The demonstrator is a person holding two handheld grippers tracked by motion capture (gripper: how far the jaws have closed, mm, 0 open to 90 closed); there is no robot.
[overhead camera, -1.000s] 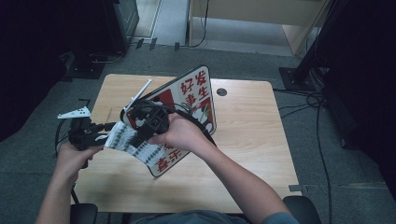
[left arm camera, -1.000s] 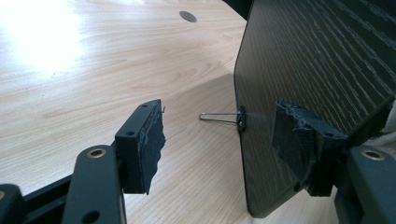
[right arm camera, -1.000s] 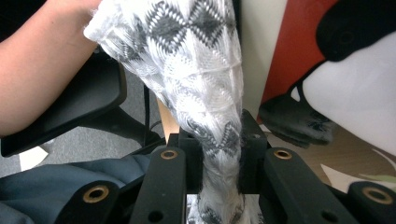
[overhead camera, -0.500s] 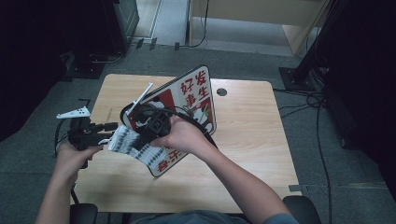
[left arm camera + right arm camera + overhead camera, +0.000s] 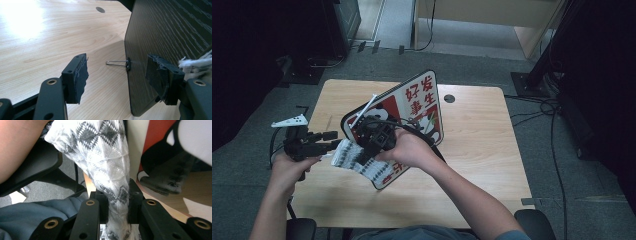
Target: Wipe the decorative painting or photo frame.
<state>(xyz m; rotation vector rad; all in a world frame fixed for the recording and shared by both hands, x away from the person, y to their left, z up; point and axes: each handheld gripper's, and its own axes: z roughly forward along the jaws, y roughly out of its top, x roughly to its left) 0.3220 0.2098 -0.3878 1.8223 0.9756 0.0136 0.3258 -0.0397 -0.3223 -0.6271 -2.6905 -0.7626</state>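
Near the surface's (image 5: pixel 492 150) left edge, the right gripper (image 5: pixel 117 205) pinched the patterned sock (image 5: pixel 107 157) against the tilted board (image 5: pixel 412 107), while the left gripper (image 5: pixel 117 75) had its jaws spread around the board's edge.

Overhead forward-down; two fingers-close cameras (shared board (image 5: pixel 427 100))

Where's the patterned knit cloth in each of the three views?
High view: knit cloth left of centre, between the two grippers, in front of the board.
Left gripper view: white frayed bit at the right edge.
Right gripper view: centre, pinched in its jaws.
Shared landmark: the board.
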